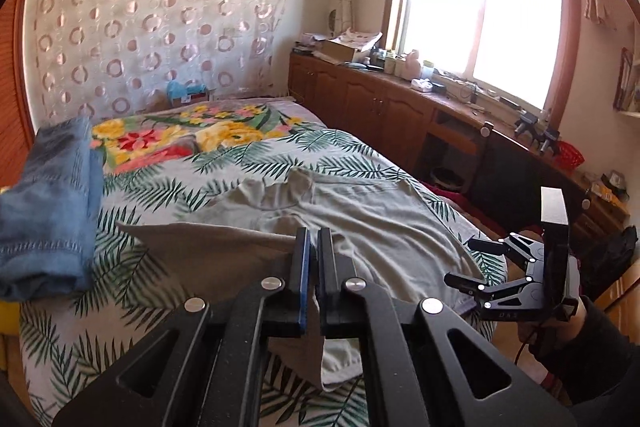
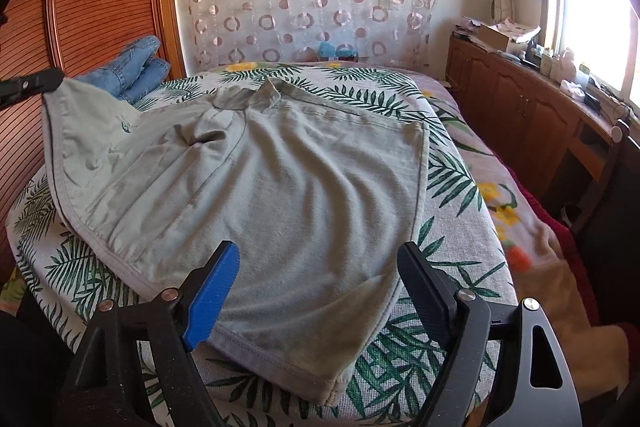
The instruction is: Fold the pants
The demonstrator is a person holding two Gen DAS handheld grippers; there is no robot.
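Grey pants (image 2: 256, 179) lie on the bed (image 2: 452, 227). Left gripper (image 1: 313, 267) is clamped on one lifted edge; right gripper (image 2: 316, 291) is spread, unpinched, over the near hem. Best: pinch that hem, carry both edges across evenly.

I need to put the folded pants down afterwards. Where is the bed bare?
Bare leaf-print sheet lies right of the grey pants, toward the cabinets, and beyond them up to the flowered blanket. The left edge is crowded by jeans.
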